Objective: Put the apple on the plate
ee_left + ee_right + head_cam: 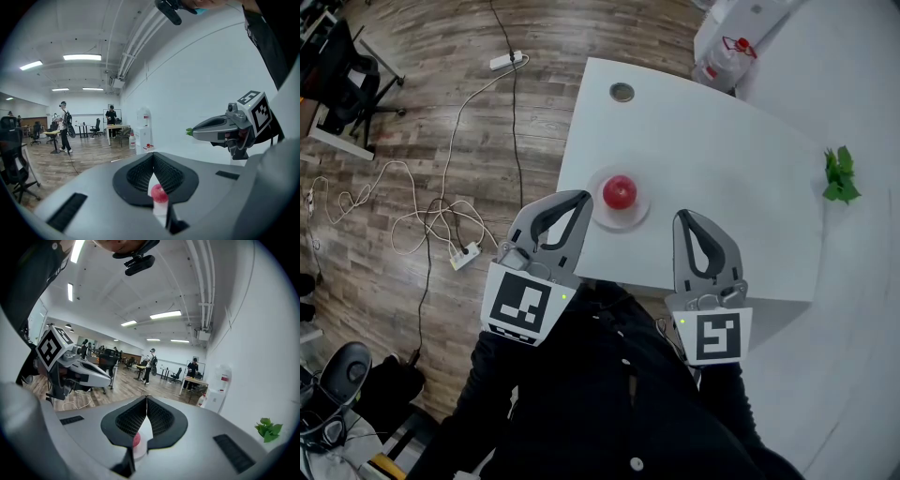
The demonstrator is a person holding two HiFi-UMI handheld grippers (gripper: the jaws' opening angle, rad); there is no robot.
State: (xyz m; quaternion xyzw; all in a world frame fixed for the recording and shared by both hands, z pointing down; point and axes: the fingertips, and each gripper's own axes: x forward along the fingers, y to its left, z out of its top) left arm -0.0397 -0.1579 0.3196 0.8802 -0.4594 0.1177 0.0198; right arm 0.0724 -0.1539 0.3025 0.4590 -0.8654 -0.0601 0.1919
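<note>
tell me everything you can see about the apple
The apple is red, round and glossy, with a small highlight on its skin, and it looks whole. It sits around the middle of a small, pale round plate, near the front edge of the white table. Only the plate touches it. The left gripper and right gripper are both shut and empty, short of the apple.

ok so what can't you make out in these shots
- Left gripper view: most of the plate, hidden behind the shut jaws of the left hand-held gripper.
- Right gripper view: half of the apple, behind a shut jaw of the right hand-held gripper.
- Head view: round thing on the table, too small to identify.
</note>
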